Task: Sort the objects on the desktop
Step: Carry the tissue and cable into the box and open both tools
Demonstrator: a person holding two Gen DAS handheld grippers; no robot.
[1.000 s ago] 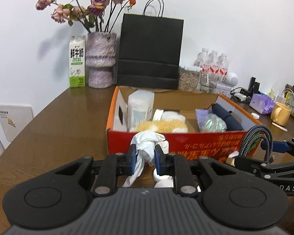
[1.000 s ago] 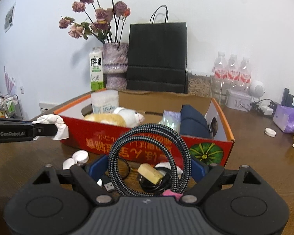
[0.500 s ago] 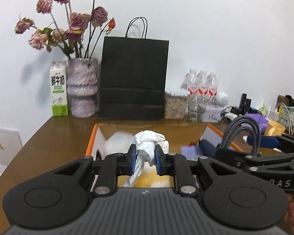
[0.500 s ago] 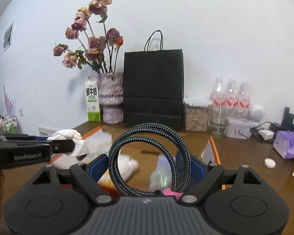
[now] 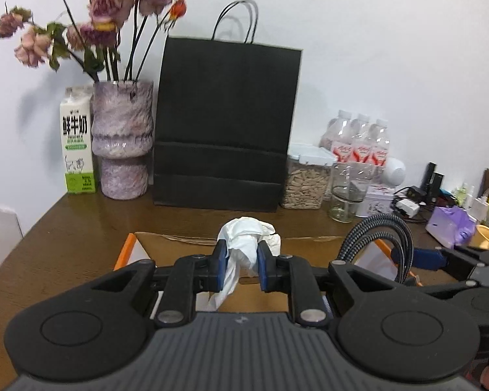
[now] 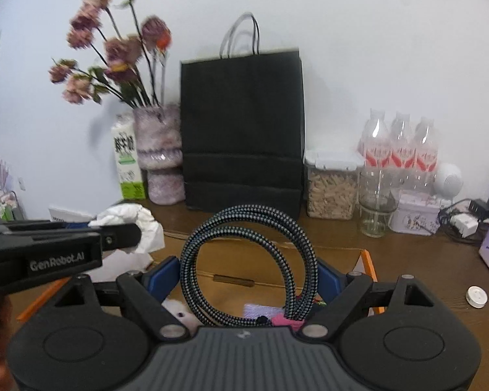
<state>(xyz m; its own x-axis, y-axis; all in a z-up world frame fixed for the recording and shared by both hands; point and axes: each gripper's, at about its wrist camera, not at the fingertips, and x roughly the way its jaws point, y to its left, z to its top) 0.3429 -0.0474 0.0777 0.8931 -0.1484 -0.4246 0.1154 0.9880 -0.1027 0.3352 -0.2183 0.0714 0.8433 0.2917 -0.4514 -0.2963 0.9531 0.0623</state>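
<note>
The left gripper (image 5: 241,268) is showing "GenRobot.AI" on its side in the right wrist view, and its fingers are pinching a crumpled white tissue (image 5: 246,239) that is hanging with its long axis upright, tail pointing down, over the open cardboard box (image 5: 179,239). The right gripper (image 6: 249,275) is holding its fingers spread wide around a coiled braided cable (image 6: 249,260), the loop standing upright over the same box. At the tabletop's (image 5: 65,228) far edge a milk carton (image 5: 76,150) is displaying "鲜牛奶", beside a flower vase (image 5: 122,140) and a black paper bag (image 5: 225,123).
</note>
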